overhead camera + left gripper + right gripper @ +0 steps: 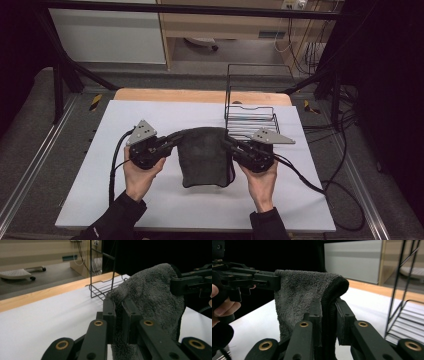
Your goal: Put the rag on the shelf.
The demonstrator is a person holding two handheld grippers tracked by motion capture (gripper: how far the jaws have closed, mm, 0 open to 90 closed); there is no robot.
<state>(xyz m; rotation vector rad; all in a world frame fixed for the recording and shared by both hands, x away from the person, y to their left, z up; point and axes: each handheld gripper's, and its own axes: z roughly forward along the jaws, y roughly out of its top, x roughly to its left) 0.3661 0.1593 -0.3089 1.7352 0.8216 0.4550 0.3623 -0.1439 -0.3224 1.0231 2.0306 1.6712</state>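
Holding the dark grey towel [204,156] up by its top edge, I had the left gripper [119,315] clamped on one upper corner and the right gripper [329,315] clamped on the other. It hung between them over the white table [100,200], its lower part seemingly resting there, just in front of the wire rack [250,120]. I judged the step needed both hands level and the top edge taut, with grip pressure steady, so neither corner slipped free.

lab | dark frame [60,65] around table [150,115] | loose cables [345,150]
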